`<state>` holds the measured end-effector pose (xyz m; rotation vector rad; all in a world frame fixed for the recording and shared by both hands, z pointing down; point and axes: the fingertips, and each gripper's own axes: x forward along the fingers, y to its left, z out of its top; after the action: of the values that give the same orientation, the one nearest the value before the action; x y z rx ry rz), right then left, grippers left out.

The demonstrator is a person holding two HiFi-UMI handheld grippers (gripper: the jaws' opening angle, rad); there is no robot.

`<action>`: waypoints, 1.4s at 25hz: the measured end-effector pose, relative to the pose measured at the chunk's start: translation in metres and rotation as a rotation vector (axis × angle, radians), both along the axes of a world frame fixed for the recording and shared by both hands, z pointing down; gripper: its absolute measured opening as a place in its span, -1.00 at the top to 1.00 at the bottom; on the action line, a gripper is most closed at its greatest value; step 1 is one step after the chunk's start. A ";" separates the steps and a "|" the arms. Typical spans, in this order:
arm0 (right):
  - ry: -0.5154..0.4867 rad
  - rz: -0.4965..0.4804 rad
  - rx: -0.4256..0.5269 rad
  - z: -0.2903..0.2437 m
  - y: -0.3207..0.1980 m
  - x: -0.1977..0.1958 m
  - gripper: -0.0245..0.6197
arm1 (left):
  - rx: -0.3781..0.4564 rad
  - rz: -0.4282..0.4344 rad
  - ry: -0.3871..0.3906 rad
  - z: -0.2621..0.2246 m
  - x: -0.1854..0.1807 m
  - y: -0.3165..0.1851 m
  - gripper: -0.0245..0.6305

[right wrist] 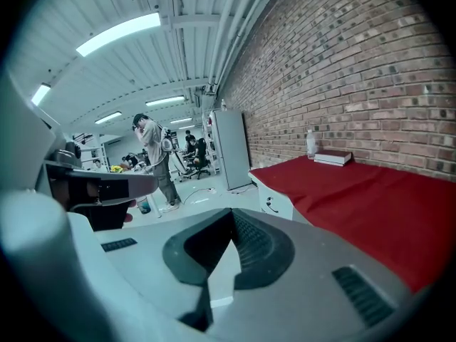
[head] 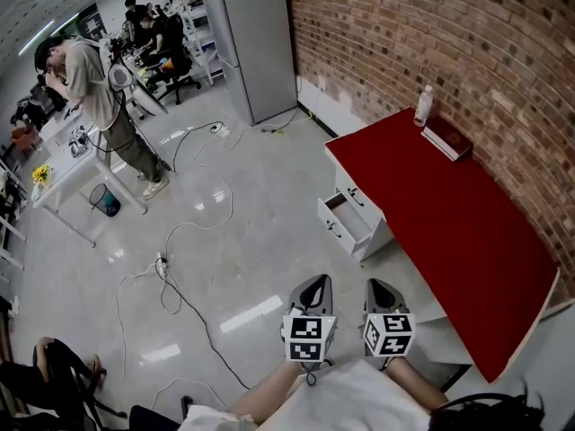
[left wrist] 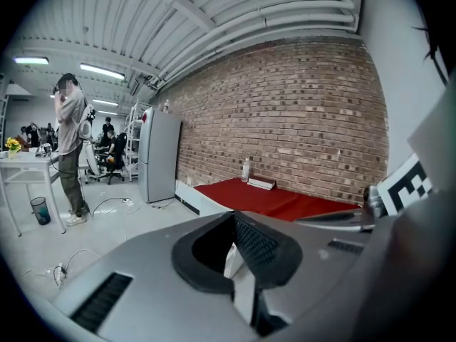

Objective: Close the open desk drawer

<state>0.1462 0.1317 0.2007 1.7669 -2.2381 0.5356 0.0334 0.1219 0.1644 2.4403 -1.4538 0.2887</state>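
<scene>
From the head view, the job has not really started: this is the approach. The drawer (head: 346,221) hangs out of the white desk under the red tabletop (head: 449,214), pulled well out over the floor (head: 225,241) with its inside showing and its handle facing the room. The left claw (head: 311,293) and right claw (head: 382,293) are held low and close together, well apart from the drawer. A bottle (head: 423,105) and a book (head: 447,138) sit at the far end of the tabletop, clear of the work. Cables (head: 180,285) trail across the floor to the left.

In the left gripper view, the left claw (left wrist: 239,266) has its two jaws pressed together with nothing between them. Beyond it lie the red tabletop (left wrist: 274,199), the bottle (left wrist: 246,169) and the book (left wrist: 261,183). I cannot pick out the drawer for certain here.

In the right gripper view, the right claw (right wrist: 219,262) is likewise closed up and empty. The white drawer fronts (right wrist: 274,205) show under the near end of the tabletop (right wrist: 356,191), though I cannot tell from here which one is open.

To my eye, the next move is to step closer, lay a closed claw flat on the drawer front and push it squarely in.
</scene>
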 end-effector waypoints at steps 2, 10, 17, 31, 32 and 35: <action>0.002 0.001 -0.002 0.001 -0.006 -0.001 0.93 | -0.002 0.000 0.006 0.001 -0.001 -0.008 0.90; 0.007 0.045 -0.019 0.011 -0.048 -0.009 0.93 | -0.029 0.046 0.011 0.015 -0.004 -0.053 0.90; -0.001 0.071 -0.009 -0.001 -0.106 -0.038 0.93 | -0.018 0.099 0.006 0.007 -0.025 -0.117 0.90; -0.011 0.177 -0.018 -0.001 -0.198 -0.061 0.93 | -0.039 0.194 0.011 0.010 -0.048 -0.215 0.90; -0.012 0.183 -0.017 -0.002 -0.205 -0.063 0.93 | -0.039 0.198 0.010 0.009 -0.051 -0.224 0.90; -0.013 0.204 -0.014 -0.002 -0.226 -0.068 0.93 | -0.038 0.216 0.010 0.010 -0.056 -0.247 0.90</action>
<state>0.0778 -0.0943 0.1983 2.0030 -2.0685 0.6034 -0.0229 -0.1253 0.1739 2.5657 -1.1701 0.3457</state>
